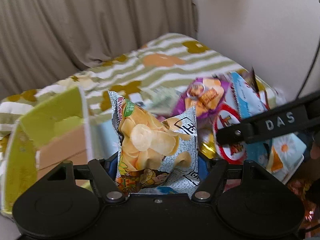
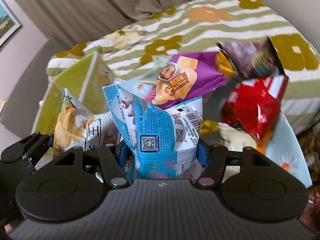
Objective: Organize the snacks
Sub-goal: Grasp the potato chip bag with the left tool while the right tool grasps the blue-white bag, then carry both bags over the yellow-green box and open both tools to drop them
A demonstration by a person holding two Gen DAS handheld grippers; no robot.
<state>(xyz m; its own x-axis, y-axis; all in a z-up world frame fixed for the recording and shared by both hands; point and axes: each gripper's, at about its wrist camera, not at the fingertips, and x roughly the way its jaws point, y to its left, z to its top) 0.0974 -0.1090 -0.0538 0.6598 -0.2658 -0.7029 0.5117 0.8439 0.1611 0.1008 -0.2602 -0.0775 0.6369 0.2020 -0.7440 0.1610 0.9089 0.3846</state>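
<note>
My left gripper (image 1: 157,164) is shut on a grey potato chip bag (image 1: 154,140), held upright above the bed; the same bag shows at the left of the right wrist view (image 2: 80,128). My right gripper (image 2: 162,154) is shut on a blue and white Oishi snack bag (image 2: 160,128), also seen in the left wrist view (image 1: 246,104). A purple chip bag (image 2: 186,80), a red bag (image 2: 254,106) and a dark purple bag (image 2: 250,58) lie in a pile beyond it.
A green cardboard box (image 1: 50,132) stands open at the left, also in the right wrist view (image 2: 80,74). A striped floral bedspread (image 1: 180,60) covers the bed. Beige curtains (image 1: 80,20) hang behind. A light blue daisy-print bag (image 2: 288,154) lies at right.
</note>
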